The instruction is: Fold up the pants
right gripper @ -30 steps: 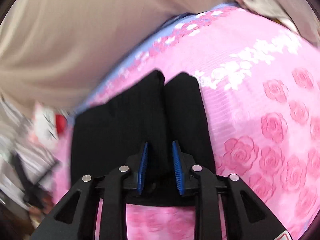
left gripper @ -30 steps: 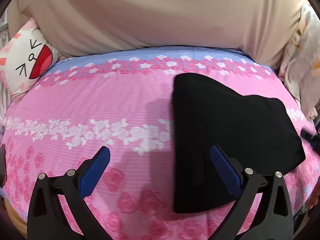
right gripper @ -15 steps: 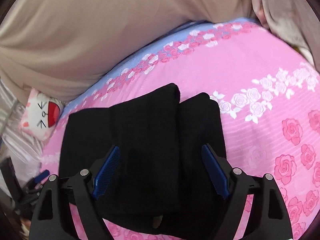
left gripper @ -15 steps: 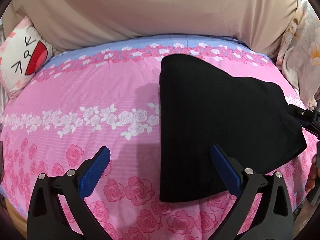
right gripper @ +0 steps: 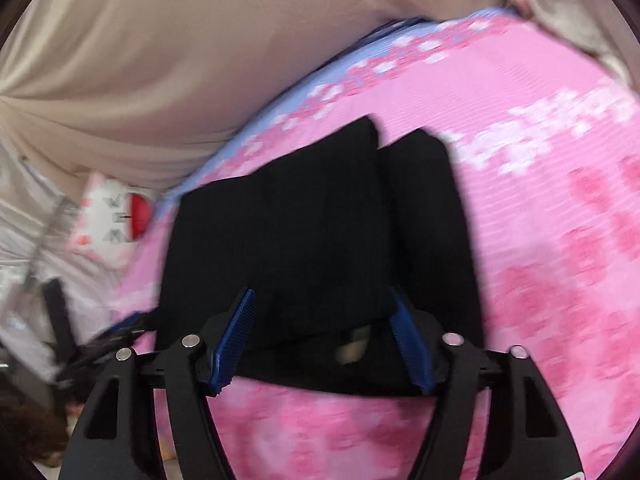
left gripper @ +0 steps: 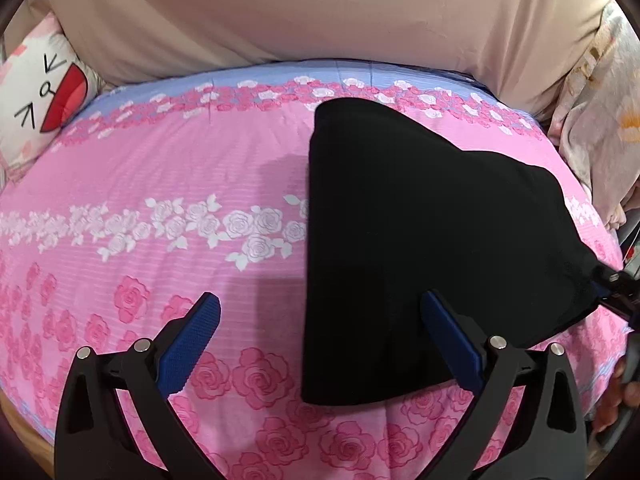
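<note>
Black pants (left gripper: 420,220) lie folded into a compact stack on the pink rose-print bed sheet (left gripper: 180,160), right of centre. My left gripper (left gripper: 320,300) hovers open above the sheet, its right finger over the stack's near-left part, nothing pinched. At the stack's right corner is my right gripper (left gripper: 616,284). In the right wrist view the pants (right gripper: 312,220) show two folded legs side by side. The right gripper (right gripper: 322,294) has the near edge of the stack between its blue pads; its jaws are closing and the pads do not clamp the cloth.
A beige drape (left gripper: 320,12) hangs behind the bed. A white cartoon-face pillow (left gripper: 36,92) sits at the far left, and a floral blanket (left gripper: 600,120) is bunched at the right. A person's hand (left gripper: 616,396) shows at the lower right edge.
The right gripper let go of the pants fold it was pinching, spread wide, then narrowed a little. The left gripper stayed open and tilted slightly.
</note>
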`<state>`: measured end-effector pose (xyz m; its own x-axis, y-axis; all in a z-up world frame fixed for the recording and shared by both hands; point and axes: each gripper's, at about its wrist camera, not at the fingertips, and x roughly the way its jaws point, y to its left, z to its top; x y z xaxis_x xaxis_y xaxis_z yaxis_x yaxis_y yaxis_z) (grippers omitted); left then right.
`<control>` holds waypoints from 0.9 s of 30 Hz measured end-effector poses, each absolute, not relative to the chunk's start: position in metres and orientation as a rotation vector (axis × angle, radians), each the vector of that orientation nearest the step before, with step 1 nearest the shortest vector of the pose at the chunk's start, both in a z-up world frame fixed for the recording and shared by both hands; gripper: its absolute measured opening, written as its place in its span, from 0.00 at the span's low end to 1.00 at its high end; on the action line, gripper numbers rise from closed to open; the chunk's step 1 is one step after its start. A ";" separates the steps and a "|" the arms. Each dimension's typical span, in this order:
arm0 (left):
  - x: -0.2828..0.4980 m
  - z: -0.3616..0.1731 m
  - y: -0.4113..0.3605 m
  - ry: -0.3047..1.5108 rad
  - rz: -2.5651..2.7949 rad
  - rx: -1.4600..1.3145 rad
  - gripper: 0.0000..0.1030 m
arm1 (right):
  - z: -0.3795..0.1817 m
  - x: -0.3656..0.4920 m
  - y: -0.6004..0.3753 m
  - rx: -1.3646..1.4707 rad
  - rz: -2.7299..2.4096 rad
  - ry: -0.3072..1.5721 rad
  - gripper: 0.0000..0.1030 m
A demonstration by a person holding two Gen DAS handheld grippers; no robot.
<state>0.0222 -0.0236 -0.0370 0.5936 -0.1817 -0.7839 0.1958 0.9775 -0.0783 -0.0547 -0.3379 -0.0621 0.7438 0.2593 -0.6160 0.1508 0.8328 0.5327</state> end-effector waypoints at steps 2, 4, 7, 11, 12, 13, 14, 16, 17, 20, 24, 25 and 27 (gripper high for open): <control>0.024 -0.038 -0.023 0.928 -0.226 -0.011 0.95 | -0.064 -0.041 -0.327 0.541 0.046 0.751 0.64; 0.025 -0.038 -0.022 0.939 -0.233 -0.029 0.95 | -0.064 -0.032 -0.323 0.538 0.060 0.732 0.40; 0.024 -0.033 -0.020 0.933 -0.225 -0.031 0.95 | -0.050 -0.031 -0.324 0.570 0.095 0.676 0.15; 0.022 -0.026 -0.015 0.899 -0.233 -0.050 0.95 | -0.013 -0.062 -0.326 0.522 0.038 0.584 0.15; 0.023 -0.027 -0.016 0.903 -0.238 -0.054 0.95 | -0.011 -0.071 -0.328 0.495 -0.004 0.585 0.15; 0.026 -0.031 -0.017 0.912 -0.247 -0.059 0.95 | -0.012 -0.076 -0.330 0.472 -0.049 0.597 0.15; 0.028 -0.034 -0.020 0.924 -0.251 -0.059 0.95 | -0.025 -0.079 -0.338 0.459 -0.098 0.646 0.17; 0.033 -0.045 -0.027 0.956 -0.248 -0.054 0.95 | -0.053 -0.073 -0.349 0.482 -0.130 0.731 0.26; 0.034 -0.046 -0.028 0.962 -0.245 -0.059 0.95 | -0.067 -0.074 -0.354 0.521 -0.110 0.735 0.26; 0.037 -0.045 -0.024 0.972 -0.264 -0.107 0.95 | -0.055 -0.091 -0.357 0.569 -0.109 0.655 0.39; 0.053 -0.069 -0.013 1.091 -0.343 -0.309 0.96 | -0.040 -0.098 -0.363 0.524 -0.156 0.601 0.84; 0.053 -0.071 -0.008 1.074 -0.341 -0.373 0.95 | -0.044 -0.094 -0.366 0.530 -0.155 0.625 0.84; 0.052 -0.070 -0.009 1.078 -0.363 -0.412 0.95 | -0.060 -0.086 -0.370 0.578 -0.123 0.698 0.84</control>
<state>0.0516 -0.0091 -0.0704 0.4285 -0.4766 -0.7676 0.0844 0.8670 -0.4912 -0.0859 -0.3702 -0.0601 0.7658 0.0820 -0.6378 0.2945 0.8371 0.4611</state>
